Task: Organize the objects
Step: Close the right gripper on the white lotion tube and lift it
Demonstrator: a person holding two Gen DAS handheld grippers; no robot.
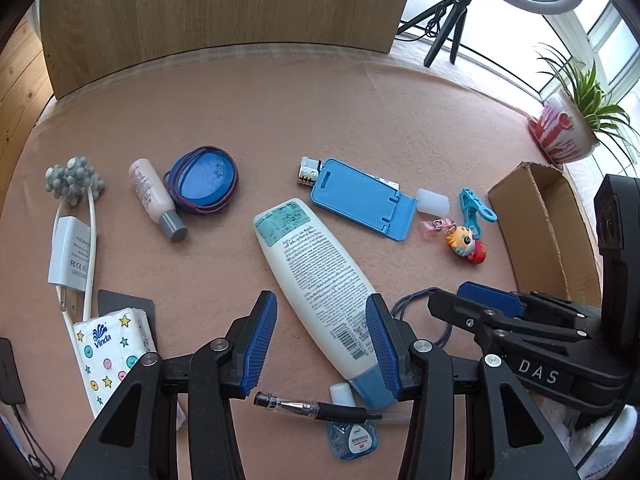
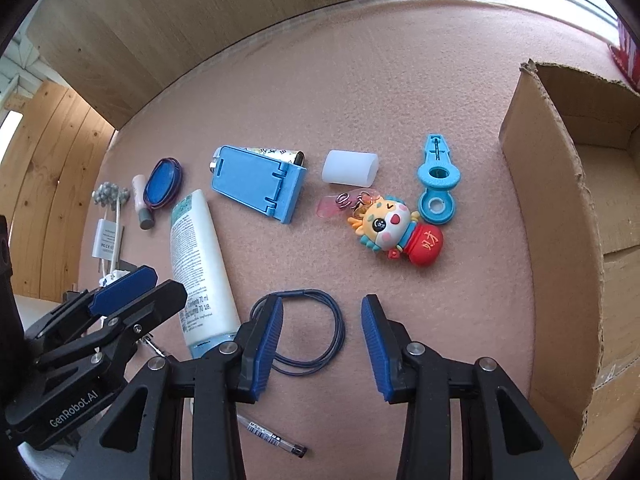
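A white lotion tube [image 1: 316,276] with a pale blue cap lies slantwise on the pink cloth. My left gripper [image 1: 322,344] hangs over its lower end, open: the right pad overlaps the tube's edge, while the left pad stands clear of it. My right gripper [image 2: 322,348] is also open, over a dark blue cord loop [image 2: 312,292] that lies flat under its left pad. Nothing is held. Each gripper shows in the other's view: the right gripper [image 1: 500,320] beside the tube, the left gripper [image 2: 120,292] at the tube [image 2: 196,248].
An open cardboard box [image 2: 580,240] stands at the right. Scattered on the cloth are a blue phone stand [image 2: 256,182], dragon keychain [image 2: 394,228], blue clip [image 2: 438,184], white cap [image 2: 350,168], small bottle [image 1: 154,196], blue lid [image 1: 204,184], charger [image 1: 70,256], tissue pack [image 1: 108,356] and pen [image 1: 320,404].
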